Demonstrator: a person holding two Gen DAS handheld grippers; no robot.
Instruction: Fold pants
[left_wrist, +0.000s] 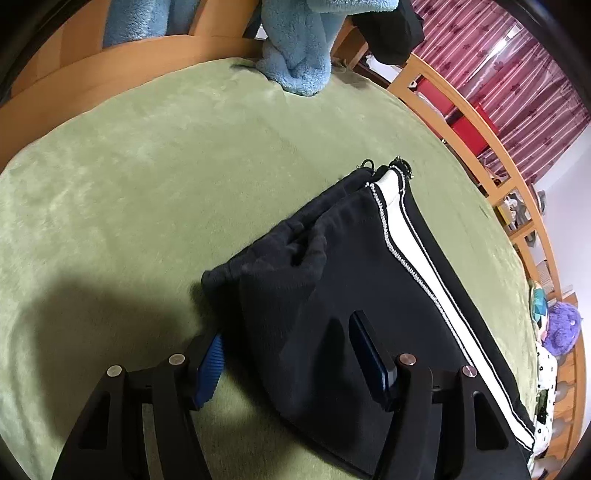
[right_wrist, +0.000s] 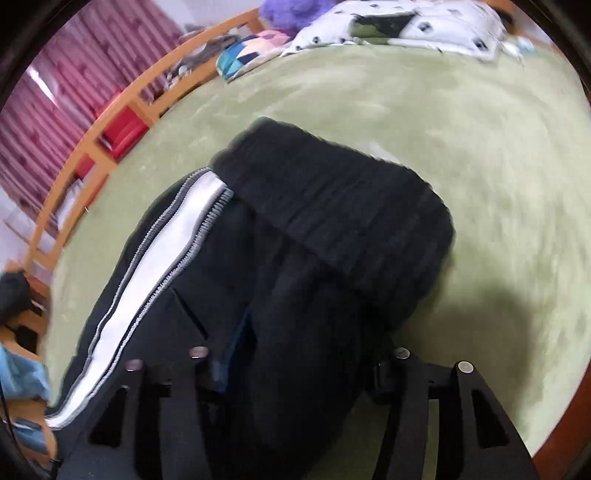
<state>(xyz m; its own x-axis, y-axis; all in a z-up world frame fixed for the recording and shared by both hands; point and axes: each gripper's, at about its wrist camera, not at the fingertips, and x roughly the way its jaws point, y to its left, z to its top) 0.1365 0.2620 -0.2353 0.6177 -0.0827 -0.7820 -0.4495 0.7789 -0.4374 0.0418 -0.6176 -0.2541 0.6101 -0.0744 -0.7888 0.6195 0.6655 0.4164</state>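
On the bed: a pair of black pants (left_wrist: 332, 295) with a white side stripe (left_wrist: 424, 266) is laid across a green blanket (left_wrist: 147, 184); a wooden bed rail (left_wrist: 480, 155) and a red curtain (left_wrist: 517, 74) are seen beyond it.

Cuff end: in the left wrist view the hems and the stripe are seen lying together, the two legs stacked one on the other, with small metal zipper pulls (left_wrist: 400, 162) at the far corner.

Waist end: in the right wrist view the ribbed waistband (right_wrist: 332, 206) is seen lying flat, its far edge towards the pillows (right_wrist: 406, 22).

Left gripper (left_wrist: 291, 354): its jaws are spread apart across the near edge of the leg fabric, one blue pad on the blanket side and one over the cloth; no pinch on the cloth is seen, so it is judged released.

Right gripper (right_wrist: 295, 365): a bunch of black cloth is seen between its fingers, but the view is blurred and the right pad is hidden, so whether the cloth is clamped cannot be told.

Done so far: the lengthwise fold, leg on leg, is judged complete, since a single stripe is shown on top.

Left to do: the crosswise folds, cuffs brought towards the waistband, are judged not yet made, as the pants lie at full length.

Nearby: a blue fleece (left_wrist: 295, 48) is draped at the far edge, well apart from the pants.
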